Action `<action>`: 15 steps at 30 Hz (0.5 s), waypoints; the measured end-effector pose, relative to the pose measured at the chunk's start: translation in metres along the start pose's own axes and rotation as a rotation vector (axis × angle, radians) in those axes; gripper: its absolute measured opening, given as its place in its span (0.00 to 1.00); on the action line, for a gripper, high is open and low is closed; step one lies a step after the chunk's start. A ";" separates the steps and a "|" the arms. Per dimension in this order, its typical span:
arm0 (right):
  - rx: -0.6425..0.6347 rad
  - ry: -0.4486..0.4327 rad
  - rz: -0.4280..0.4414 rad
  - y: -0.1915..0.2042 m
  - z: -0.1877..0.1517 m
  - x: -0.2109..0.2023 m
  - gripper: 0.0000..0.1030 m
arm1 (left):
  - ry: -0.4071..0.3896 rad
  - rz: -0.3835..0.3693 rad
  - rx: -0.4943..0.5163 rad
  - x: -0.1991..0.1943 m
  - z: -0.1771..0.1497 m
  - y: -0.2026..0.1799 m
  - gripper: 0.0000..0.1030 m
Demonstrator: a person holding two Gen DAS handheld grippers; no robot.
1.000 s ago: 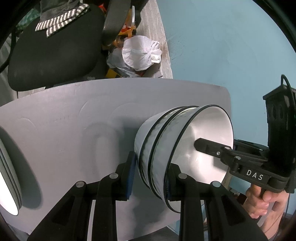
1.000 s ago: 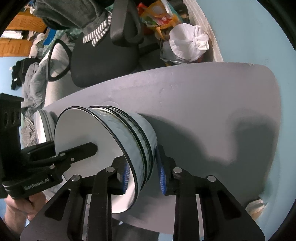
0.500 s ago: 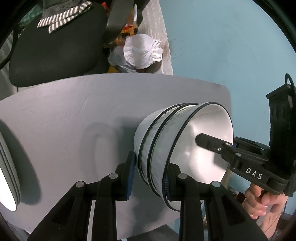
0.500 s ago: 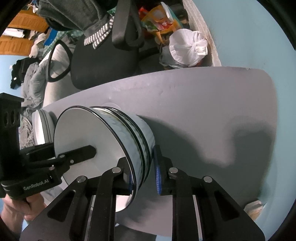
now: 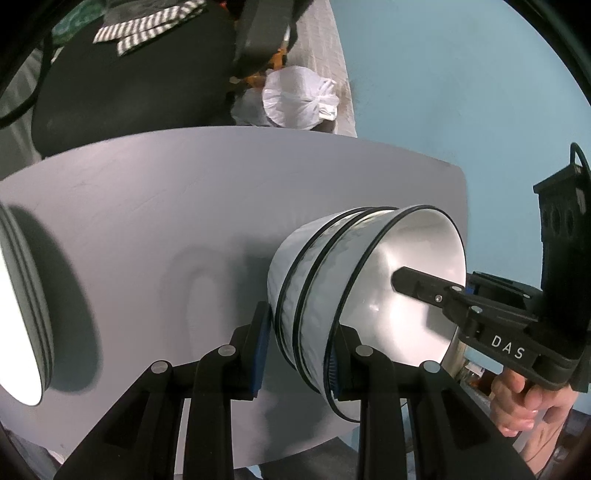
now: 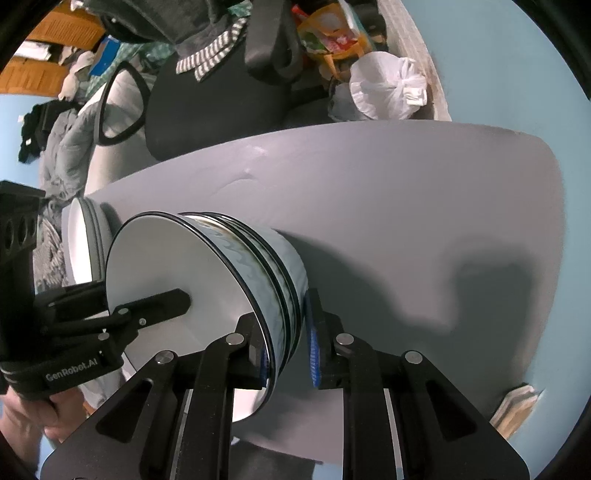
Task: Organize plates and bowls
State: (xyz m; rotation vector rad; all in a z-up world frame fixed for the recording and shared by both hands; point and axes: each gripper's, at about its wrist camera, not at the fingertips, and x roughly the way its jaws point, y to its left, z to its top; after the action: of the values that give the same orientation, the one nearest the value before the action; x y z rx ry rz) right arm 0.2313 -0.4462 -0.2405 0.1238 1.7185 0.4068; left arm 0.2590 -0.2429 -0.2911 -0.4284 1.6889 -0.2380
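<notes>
In the left wrist view, your plates (image 5: 22, 317) sit at the far left edge of the frame, stacked on the grey counter (image 5: 184, 206) and casting a dark shadow to their right. Above them, in the upper left, a black chair (image 5: 122, 85) carries a striped cloth (image 5: 144, 26), and a tied white bag (image 5: 299, 99) lies just past the counter's far edge at upper centre. Low in the middle of the frame, your left tongs (image 5: 297, 352) are clenched on the near wall of the bowls (image 5: 332, 280), a nested stack of white bowls with black rims: one blue pad sits outside the wall, the other inside. At the right, one finger of your right tongs (image 5: 417, 284) reaches into the top bowl, and your right hand (image 5: 524, 402) grips the handle in the lower right corner.

In the right wrist view, your left hand (image 6: 33, 417) holds its handle at the lower left, with the plates (image 6: 79, 243) just behind the bowls (image 6: 207, 291) at centre left. Your right tongs (image 6: 288, 354) grasp the bowls' wall at lower centre, one pad inside the rim and one outside. To the right, the counter (image 6: 424, 206) shows only a broad shadow.
</notes>
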 end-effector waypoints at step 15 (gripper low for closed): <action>-0.082 0.017 -0.031 0.067 0.000 0.016 0.15 | -0.054 -0.025 -0.070 -0.035 -0.032 0.058 0.26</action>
State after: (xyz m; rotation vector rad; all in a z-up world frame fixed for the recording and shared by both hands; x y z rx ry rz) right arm 0.2189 -0.3790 -0.2331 0.0341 1.7158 0.4555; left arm 0.2230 -0.1790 -0.2774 -0.5046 1.6437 -0.1845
